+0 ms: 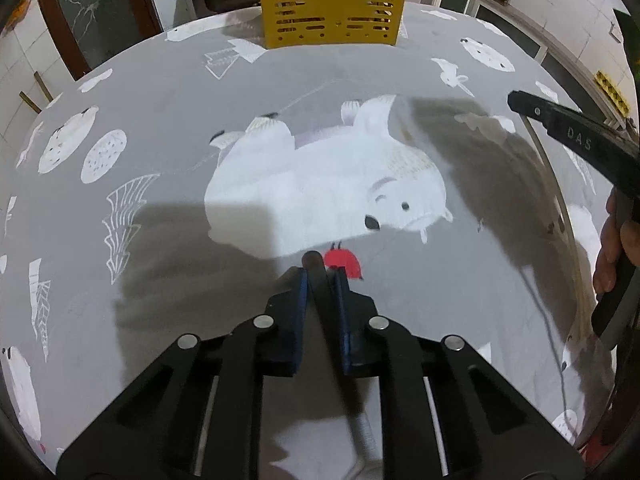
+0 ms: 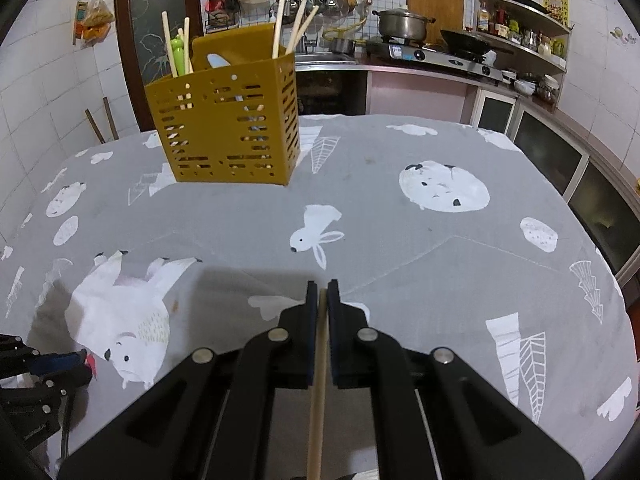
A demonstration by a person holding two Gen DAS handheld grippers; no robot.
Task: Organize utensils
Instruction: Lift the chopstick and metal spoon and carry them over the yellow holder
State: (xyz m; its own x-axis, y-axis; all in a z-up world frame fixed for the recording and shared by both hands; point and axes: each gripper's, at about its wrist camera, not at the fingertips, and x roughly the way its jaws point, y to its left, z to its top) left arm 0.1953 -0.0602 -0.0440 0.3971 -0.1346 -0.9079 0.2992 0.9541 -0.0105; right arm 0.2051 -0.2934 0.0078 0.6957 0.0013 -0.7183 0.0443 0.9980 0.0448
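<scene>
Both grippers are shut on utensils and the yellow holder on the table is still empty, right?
Not quite. The yellow holder is not empty: the right wrist view shows chopsticks and other utensils standing in it. The rest holds: the left gripper grips a dark handle and the right gripper a wooden stick.

Grippers: two, left gripper [image 1: 320, 276] and right gripper [image 2: 321, 292]
Yellow utensil holder [image 2: 228, 120]: one
Chopsticks standing in holder: roughly six, three in the left-hand bunch [image 2: 176, 46], three in the right-hand bunch [image 2: 294, 26] (hard to count exactly, sticks overlap)
Green-handled utensil [image 2: 177, 52] in holder: one
Chopstick in right gripper [image 2: 319, 380]: one
Dark-handled utensil in left gripper [image 1: 316, 276]: one
Pot [image 2: 402, 24] on stove: one
Wok [image 2: 466, 42]: one
</scene>
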